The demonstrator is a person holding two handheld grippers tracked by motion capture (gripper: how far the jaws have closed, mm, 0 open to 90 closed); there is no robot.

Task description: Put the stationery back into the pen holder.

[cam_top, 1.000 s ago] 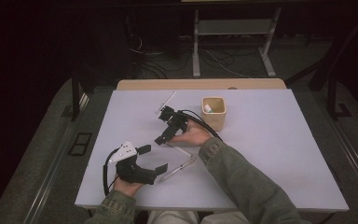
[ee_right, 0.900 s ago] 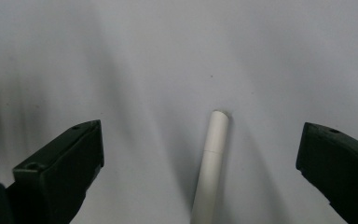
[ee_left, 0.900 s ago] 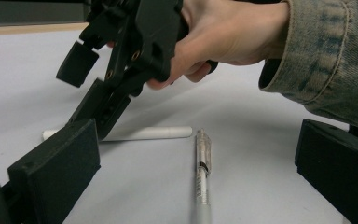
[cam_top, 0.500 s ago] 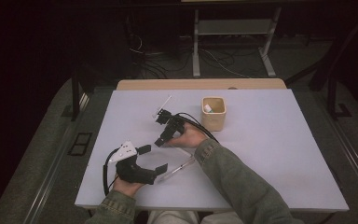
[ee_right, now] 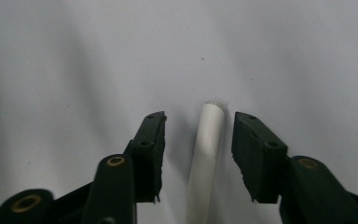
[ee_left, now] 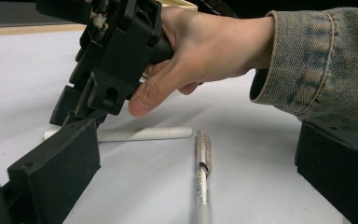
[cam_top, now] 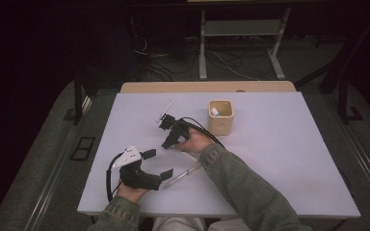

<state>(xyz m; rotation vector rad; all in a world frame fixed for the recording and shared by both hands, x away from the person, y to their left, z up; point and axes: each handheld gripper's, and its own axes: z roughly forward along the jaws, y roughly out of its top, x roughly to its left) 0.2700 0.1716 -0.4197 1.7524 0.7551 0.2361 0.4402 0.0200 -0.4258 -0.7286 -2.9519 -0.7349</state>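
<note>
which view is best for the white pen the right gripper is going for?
Right gripper view: the white pen lies between the open fingers, apart from both. Left gripper view shows its full length, one end behind the gripper. High view: hidden under the right gripper.

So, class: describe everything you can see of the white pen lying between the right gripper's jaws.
The white pen is a plain, smooth, slim cylinder, plastic by its look, with a blunt tip. It lies flat on the pale table, between the open jaws of the right gripper, which touch neither side. In the left gripper view it lies beyond a clear pen.
</note>
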